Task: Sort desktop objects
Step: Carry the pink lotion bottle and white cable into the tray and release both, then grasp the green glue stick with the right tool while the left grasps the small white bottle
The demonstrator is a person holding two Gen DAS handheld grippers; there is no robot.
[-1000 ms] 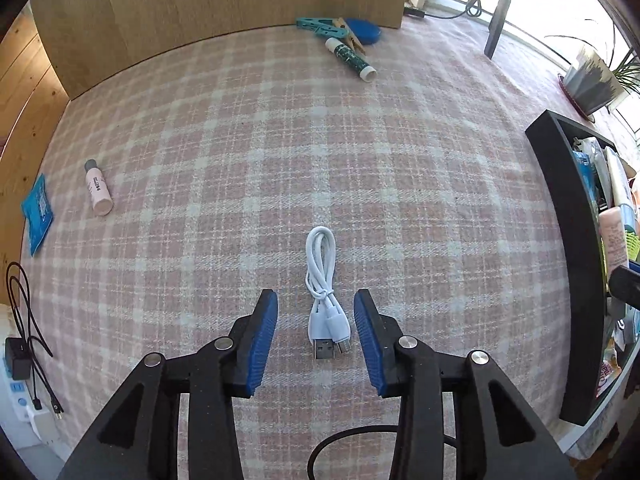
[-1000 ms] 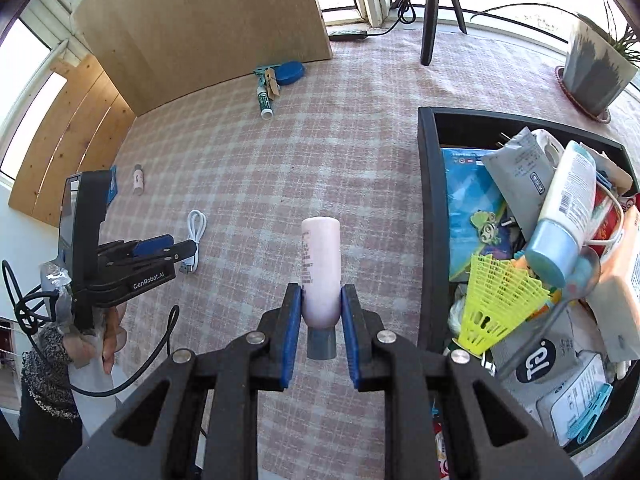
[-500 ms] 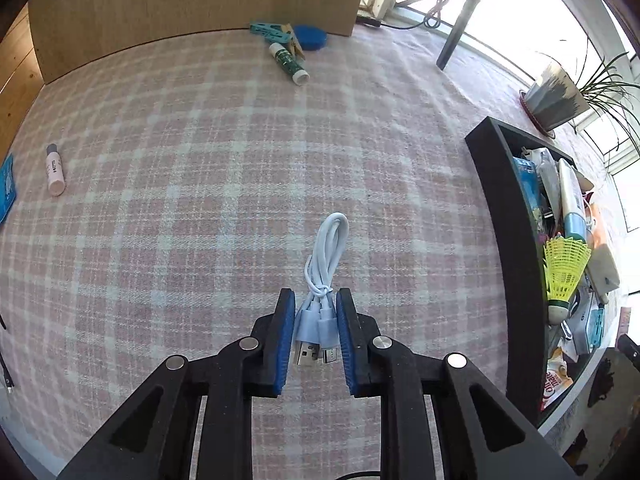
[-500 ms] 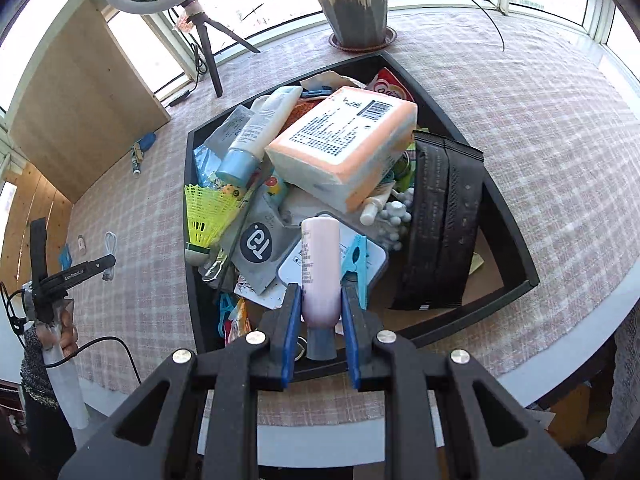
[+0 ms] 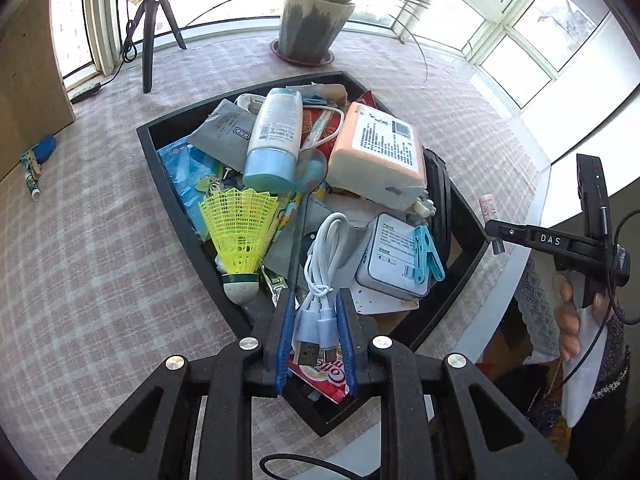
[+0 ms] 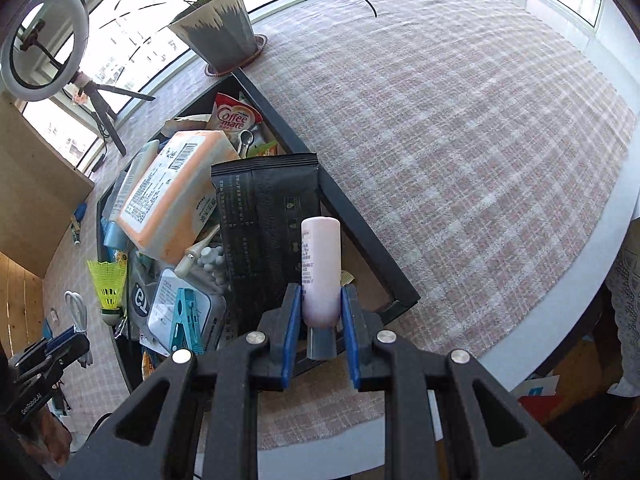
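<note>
The left wrist view looks down on a black tray (image 5: 160, 168) heaped with clutter. At lower centre the left gripper (image 5: 316, 332) is clamped on a coiled white USB cable (image 5: 320, 264), its plugs pinched between the blue pads, the loop hanging over the tray's near corner. Only this view shows the tray's far-left side clearly: a yellow plastic shuttlecock (image 5: 240, 236), a white tube with a blue cap (image 5: 276, 136) and a blue packet. At right, the right gripper (image 5: 494, 234) appears side-on, held in a hand (image 5: 568, 312).

The right wrist view shows what that one hides: the right gripper (image 6: 320, 320) squeezing a smooth pale pink bottle (image 6: 322, 268) near its grey cap, above the tray's near-right corner. A matte black pouch (image 6: 260, 220) lies just left of the bottle, beside an orange-edged tissue pack (image 6: 172, 192) and a teal clothes peg (image 6: 186, 320).

The counter (image 6: 460, 140) is round, covered in a woven pink-and-white checked cloth. Bright windows curve behind it, with a potted plant (image 6: 216, 32) and a ring light on a tripod (image 6: 44, 44) at upper left.
</note>
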